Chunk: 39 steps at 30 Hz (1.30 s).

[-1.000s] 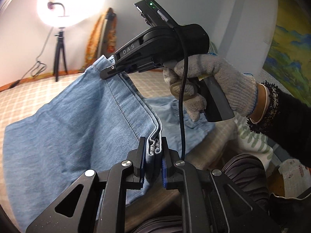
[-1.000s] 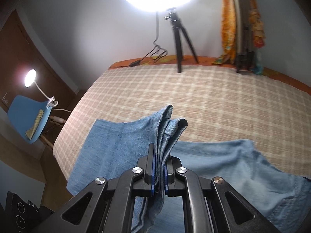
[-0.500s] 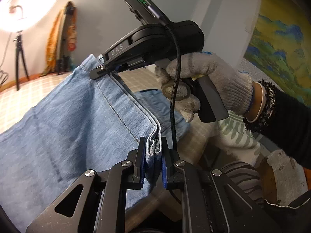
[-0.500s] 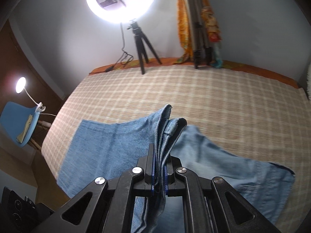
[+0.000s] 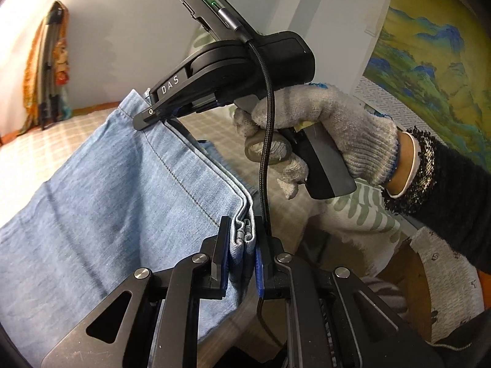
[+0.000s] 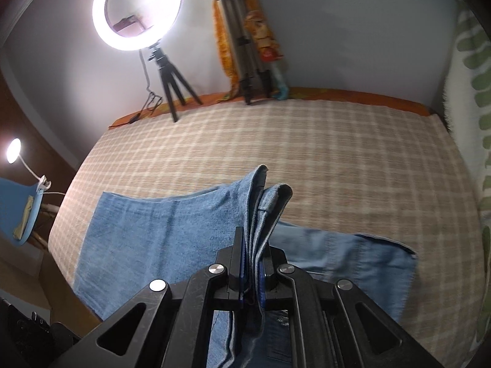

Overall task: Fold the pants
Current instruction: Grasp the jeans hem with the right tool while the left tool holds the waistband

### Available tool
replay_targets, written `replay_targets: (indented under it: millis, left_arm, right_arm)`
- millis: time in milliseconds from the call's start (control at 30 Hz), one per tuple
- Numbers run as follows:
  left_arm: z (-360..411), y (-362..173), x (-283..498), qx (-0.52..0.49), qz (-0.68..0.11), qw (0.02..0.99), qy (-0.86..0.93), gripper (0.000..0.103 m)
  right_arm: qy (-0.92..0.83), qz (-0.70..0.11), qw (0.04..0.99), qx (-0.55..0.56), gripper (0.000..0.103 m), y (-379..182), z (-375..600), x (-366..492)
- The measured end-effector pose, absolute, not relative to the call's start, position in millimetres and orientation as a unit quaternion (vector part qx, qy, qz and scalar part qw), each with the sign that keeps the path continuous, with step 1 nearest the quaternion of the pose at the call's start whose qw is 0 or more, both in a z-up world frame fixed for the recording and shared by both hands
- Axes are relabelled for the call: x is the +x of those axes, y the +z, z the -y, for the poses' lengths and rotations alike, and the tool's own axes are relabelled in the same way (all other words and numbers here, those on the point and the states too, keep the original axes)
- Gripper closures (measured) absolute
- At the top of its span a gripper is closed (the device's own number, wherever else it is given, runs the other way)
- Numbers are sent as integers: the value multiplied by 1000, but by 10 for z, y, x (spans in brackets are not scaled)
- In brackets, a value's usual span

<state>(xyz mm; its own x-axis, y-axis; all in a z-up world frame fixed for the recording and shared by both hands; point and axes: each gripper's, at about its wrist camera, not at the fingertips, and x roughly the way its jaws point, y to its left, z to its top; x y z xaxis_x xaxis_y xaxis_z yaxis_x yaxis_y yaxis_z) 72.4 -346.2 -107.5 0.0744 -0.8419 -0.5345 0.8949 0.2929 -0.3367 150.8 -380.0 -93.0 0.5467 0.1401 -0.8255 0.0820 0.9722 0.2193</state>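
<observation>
Pants, light blue denim, lifted at one edge off the checked bed, the rest spread flat below. Left gripper at 6 o'clock of its own view, fingers clenched on a bunched seam of stacked hem layers. From there, taut folded edge running up toward 11 o'clock to the right gripper, clamped on the far corner of the same edge. Right gripper carried by a gloved hand at 3 o'clock, black sleeve behind it, braided cable hanging from the gripper body.

In the right wrist view, right gripper at 6 o'clock, fingers pinched on several denim layers standing upright between them. Remaining cloth lying on the bed toward 9 o'clock and 4 o'clock. Ring light on a tripod at 11 o'clock, folded tripod draped with orange cloth at 12 o'clock, small lamp at 9 o'clock.
</observation>
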Motion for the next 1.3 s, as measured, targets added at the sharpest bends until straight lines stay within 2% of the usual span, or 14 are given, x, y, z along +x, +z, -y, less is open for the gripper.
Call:
replay_targets:
  millis: [533,933,1067,1133,1200,1300]
  left_arm:
    - [3844,-1145,787,51,-340,701,-624,92]
    - [3894,-1283,869,81,-363,705,-604,92]
    - [3892,-1309,886,93,-372,708,-593,87]
    - [3891,-1308,855,102,-376,711,-585,83]
    - [3871,-1297,843,111,-381,719,-571,73]
    - [3792,-1267,842,116,-381,726,-561,69]
  right_arm:
    - [-39,-476,868,135,99,-1058,4493,1191]
    - [-50,-500,854,136,99,-1458,4681,1257]
    - [-52,-507,850,131,99,-1549,4694,1285]
    - [-52,-511,848,133,99,-1594,4709,1289]
    - [-54,-511,847,138,99,-1619,4724,1284]
    - [-58,-511,845,145,99,-1640,4730,1289]
